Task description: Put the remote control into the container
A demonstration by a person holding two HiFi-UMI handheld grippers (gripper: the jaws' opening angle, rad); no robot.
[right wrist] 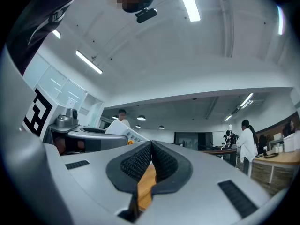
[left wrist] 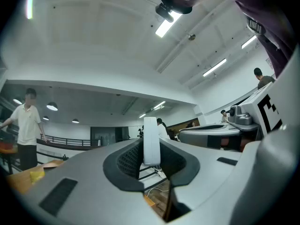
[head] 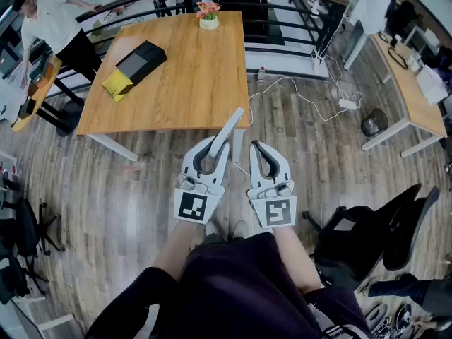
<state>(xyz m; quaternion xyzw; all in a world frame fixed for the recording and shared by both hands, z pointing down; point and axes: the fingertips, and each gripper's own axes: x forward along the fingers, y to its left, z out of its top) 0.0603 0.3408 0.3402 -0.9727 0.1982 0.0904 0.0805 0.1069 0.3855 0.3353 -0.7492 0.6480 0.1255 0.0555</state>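
White remote control (head: pixel 232 124) clamped between left gripper (head: pixel 218 142) fingers; right gripper (head: pixel 256 145) seemingly closed.

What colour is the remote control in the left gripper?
The remote control is white, seen best in the left gripper view.

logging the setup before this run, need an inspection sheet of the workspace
surface: wooden table, ahead of the person, not yet reached
job's things: white remote standing up out of the left gripper; black container on the table's left part
clutter: yellow item at the container's near end; flower pot at the table's far edge
grippers: left gripper shut on the remote; right gripper shut, nothing between its jaws
cables: white cable and power strip on the floor right of the table
surroundings: wood floor, black chair, second desk, person at far left
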